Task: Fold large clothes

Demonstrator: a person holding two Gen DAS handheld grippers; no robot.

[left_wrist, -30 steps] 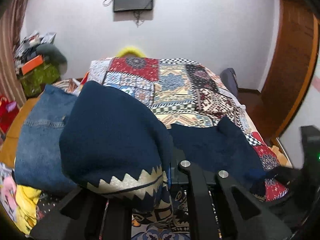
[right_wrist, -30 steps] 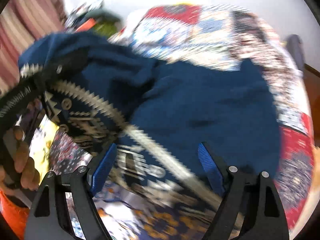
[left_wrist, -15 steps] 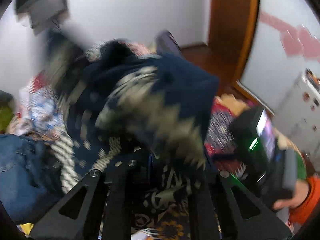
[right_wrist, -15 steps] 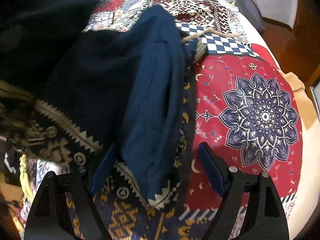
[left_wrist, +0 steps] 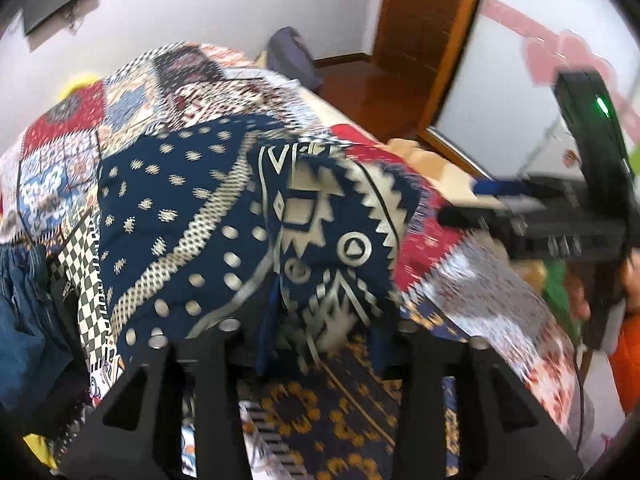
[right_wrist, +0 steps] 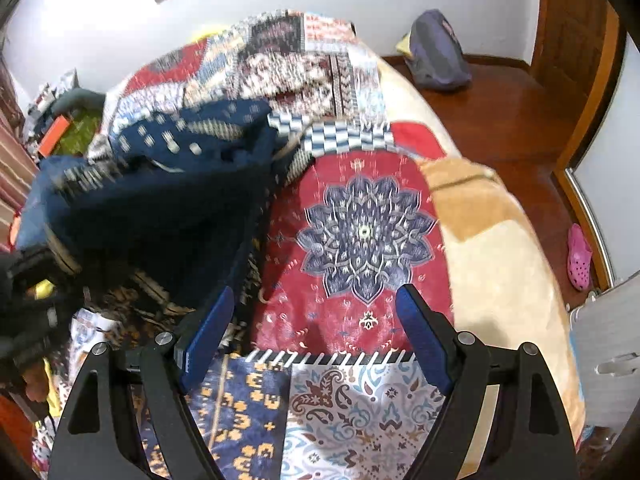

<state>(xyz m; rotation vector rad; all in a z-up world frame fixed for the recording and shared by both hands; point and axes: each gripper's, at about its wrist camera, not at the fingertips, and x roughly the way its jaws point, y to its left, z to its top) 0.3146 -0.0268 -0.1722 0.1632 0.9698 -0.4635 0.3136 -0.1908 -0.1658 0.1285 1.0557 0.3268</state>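
A large navy garment with cream geometric print (left_wrist: 192,216) lies bunched on a patchwork bedspread (left_wrist: 72,128). My left gripper (left_wrist: 320,320) has its jaws apart, and a fold of the garment drapes over and between them. In the right wrist view the same navy garment (right_wrist: 160,208) lies heaped to the left. My right gripper (right_wrist: 316,340) is open and empty above the red mandala patch of the bedspread (right_wrist: 360,232), just right of the garment. The right gripper also shows in the left wrist view (left_wrist: 560,224), blurred.
Blue jeans (left_wrist: 20,312) lie at the bed's left side. A purple bag (right_wrist: 436,52) sits on the wooden floor by the wall, and a pink shoe (right_wrist: 580,256) lies near the door. A beige blanket (right_wrist: 500,248) covers the bed's right edge.
The left gripper swung right with the garment, flipping it so the printed side shows. The right gripper moved right, off the garment, and now hangs over the bare bedspread.
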